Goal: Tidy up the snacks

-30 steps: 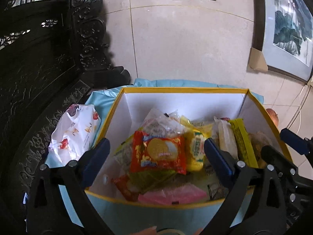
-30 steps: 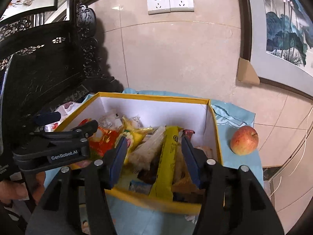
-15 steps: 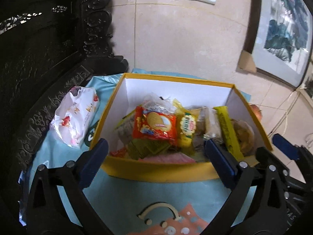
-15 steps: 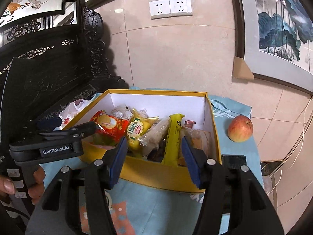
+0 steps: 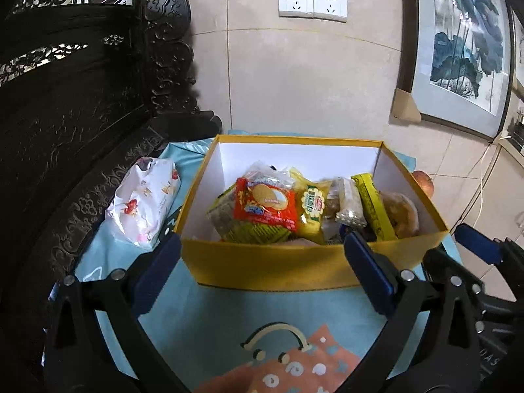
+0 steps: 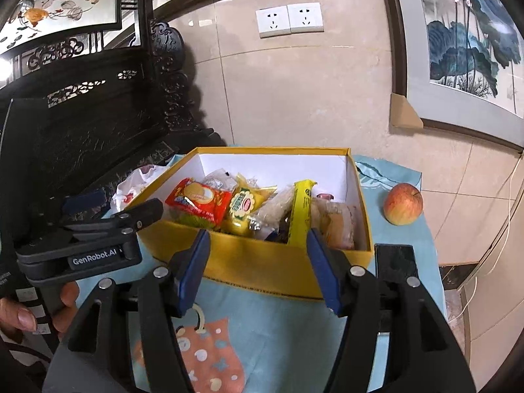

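On the blue tablecloth (image 5: 209,314), against a tiled wall: one yellow cardboard box (image 5: 281,268), rectangular, white inside, lid off. All places below are given from this box.

Inside the box: a loose heap of wrapped snacks, exact count not readable. Distinguishable: one red crinkled biscuit packet (image 5: 266,204) with a round biscuit printed on it, at the left of the heap; one small yellow packet (image 5: 311,209) just right of it; one clear packet of pale contents (image 5: 348,203); one long yellow bar wrapper (image 5: 373,209), standing on edge; one clear-wrapped round bun (image 5: 401,213) at the right wall.

Left of the box, on the cloth: one white soft plastic bag (image 5: 144,206) with small red prints.

Right of the box, apart from it: one apple (image 6: 403,203), red and yellow, round.

Right of the box's near corner: one flat black rectangular object (image 6: 396,258), unidentified.

In front of the box, over the cloth: two grippers, black frames with blue pads. Left gripper (image 5: 262,273): jaws wide apart, nothing between the pads. Right gripper (image 6: 258,270): jaws opening, nothing held.

On the wall behind the box: two white sockets (image 6: 290,19).
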`<move>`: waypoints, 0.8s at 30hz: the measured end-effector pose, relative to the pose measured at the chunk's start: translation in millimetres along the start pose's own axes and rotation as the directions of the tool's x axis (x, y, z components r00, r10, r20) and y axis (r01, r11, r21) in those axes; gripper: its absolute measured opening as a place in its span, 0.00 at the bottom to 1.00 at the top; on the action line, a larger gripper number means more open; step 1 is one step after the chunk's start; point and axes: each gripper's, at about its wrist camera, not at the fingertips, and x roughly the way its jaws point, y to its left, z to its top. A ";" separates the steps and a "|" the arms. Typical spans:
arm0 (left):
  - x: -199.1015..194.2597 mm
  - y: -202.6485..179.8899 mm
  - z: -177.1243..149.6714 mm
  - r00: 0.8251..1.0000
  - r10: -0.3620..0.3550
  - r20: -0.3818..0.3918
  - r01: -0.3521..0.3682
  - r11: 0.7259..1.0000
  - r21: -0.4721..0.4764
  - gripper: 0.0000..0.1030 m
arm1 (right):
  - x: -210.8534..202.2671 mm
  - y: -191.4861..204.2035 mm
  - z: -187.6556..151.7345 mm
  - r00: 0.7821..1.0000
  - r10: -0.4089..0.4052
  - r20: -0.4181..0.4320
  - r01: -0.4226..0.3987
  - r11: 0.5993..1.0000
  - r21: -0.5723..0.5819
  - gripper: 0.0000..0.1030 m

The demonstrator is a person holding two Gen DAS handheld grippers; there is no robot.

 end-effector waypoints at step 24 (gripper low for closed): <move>-29.5 5.2 -14.1 0.999 -0.052 -0.007 0.053 0.999 0.007 0.98 | -34.4 13.4 -7.1 0.997 -0.070 0.032 0.070 0.998 0.008 0.99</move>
